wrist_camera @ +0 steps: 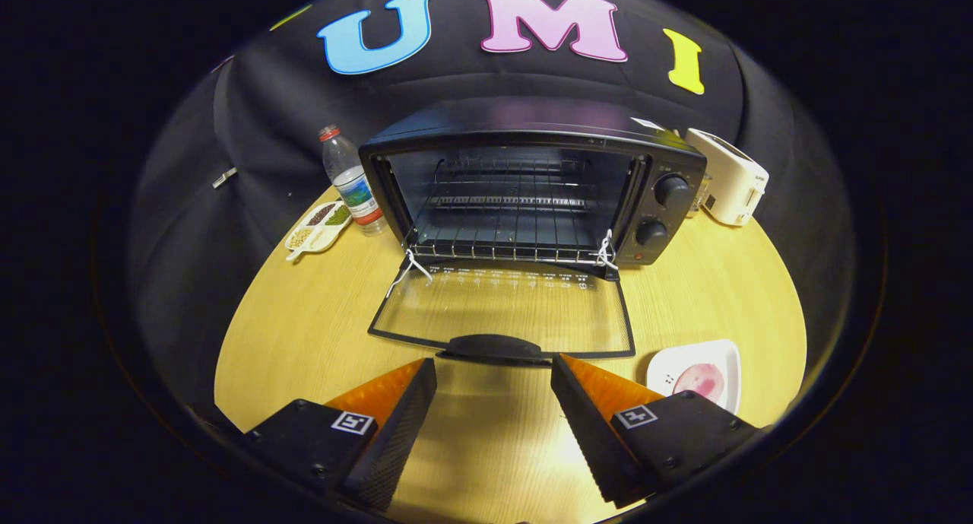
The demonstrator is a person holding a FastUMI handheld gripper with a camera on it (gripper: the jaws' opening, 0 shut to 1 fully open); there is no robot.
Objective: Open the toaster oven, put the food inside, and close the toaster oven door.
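The black toaster oven (532, 182) is standing on the surface with its glass door (502, 311) lying flat open; the pink food (701, 379) is sitting on a white plate (726, 357) just beside the door.

**Bystanders on the wooden surface**

A clear plastic water bottle (351, 180) with a red cap stands upright towards the back of the pale wooden surface (304, 334). Just beside it, nearer the edge, lies a white divided snack tray (318, 227) whose compartments hold dark, green and pale bits. A white pop-up toaster (728, 176) sits at the far side, close to the black cloth wall (228, 128).
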